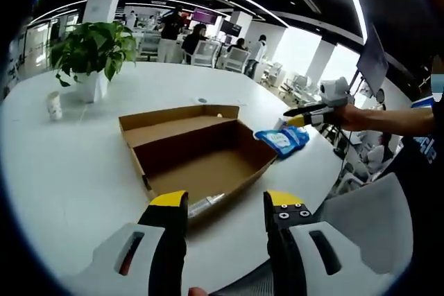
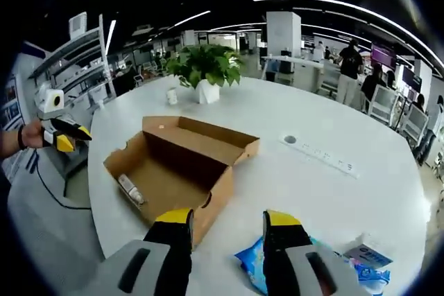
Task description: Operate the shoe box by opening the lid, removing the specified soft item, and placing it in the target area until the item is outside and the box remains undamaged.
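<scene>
Box open, soft pack out on bench.

Shoe box (image 1: 198, 154) lying lid-flap up, long axis running away from left tool (image 1: 225, 206); small tube-like item (image 2: 130, 189) left inside against one wall. Blue soft pack (image 1: 283, 138) resting on white bench (image 1: 76, 164) just beside box's right-hand end, directly under right tool (image 2: 229, 225), so right hand clearly nearer. Both tools spread wide, holding nothing. Potted plant (image 2: 205, 68) well apart. Judged: removal done, placement near complete.
</scene>
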`<state>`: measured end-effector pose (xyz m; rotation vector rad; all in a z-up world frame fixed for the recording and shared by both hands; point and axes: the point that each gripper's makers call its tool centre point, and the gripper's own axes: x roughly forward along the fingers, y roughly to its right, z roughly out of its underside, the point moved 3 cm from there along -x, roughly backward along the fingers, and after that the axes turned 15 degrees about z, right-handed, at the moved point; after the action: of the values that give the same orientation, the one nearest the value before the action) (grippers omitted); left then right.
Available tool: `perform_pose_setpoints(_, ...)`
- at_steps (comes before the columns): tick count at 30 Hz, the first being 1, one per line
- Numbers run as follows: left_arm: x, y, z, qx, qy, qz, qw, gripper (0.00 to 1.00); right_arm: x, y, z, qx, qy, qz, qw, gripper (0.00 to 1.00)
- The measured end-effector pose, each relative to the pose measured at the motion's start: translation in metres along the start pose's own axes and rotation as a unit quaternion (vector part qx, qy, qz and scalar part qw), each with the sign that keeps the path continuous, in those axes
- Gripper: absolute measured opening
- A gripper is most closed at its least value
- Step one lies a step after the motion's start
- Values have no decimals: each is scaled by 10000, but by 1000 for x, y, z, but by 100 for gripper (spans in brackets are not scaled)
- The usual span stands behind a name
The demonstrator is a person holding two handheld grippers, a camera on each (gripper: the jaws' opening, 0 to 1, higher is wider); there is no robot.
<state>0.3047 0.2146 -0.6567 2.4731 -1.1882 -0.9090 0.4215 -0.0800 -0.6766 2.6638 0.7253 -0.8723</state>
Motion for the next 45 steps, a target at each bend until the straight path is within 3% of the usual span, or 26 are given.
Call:
perform_pose_setpoints(5, 3, -5, -3, 89, -123, 80, 9999, 44, -2, -34, 4, -49, 153, -215, 9996, 39)
perform_pose_setpoints(11, 7, -10, -9, 192, -233, 151, 9994, 44, -4, -55, 17, 85, 164, -315, 9993, 39)
perform_pose_setpoints(21, 22, -16, -16, 423, -542, 320, 9971, 45, -9, -52, 27, 290, 140, -259, 9991, 39)
perform_pose_setpoints(27, 32, -26, -32, 727, -831, 391, 9931, 44, -18, -50, 24, 331, 227, -215, 9990, 39)
perform_pose_setpoints(31, 45, -35, -27, 992, -1420, 499, 9836, 44, -24, -52, 28, 359, 227, -196, 9989, 39)
perform_pose_setpoints(36, 62, -44, -23, 1099, -1786, 744, 9749, 46, -33, -58, 36, 435, 237, -232, 9985, 40)
perform_pose_setpoints(42, 76, -57, -9, 1587, -2631, 886, 9475, 46, -43, -63, 43, 477, 226, -203, 9984, 40)
perform_pose_setpoints(45, 85, -57, 0, 1716, -2963, 1120, 9329, 48, -46, -63, 45, 489, 239, -185, 9983, 40)
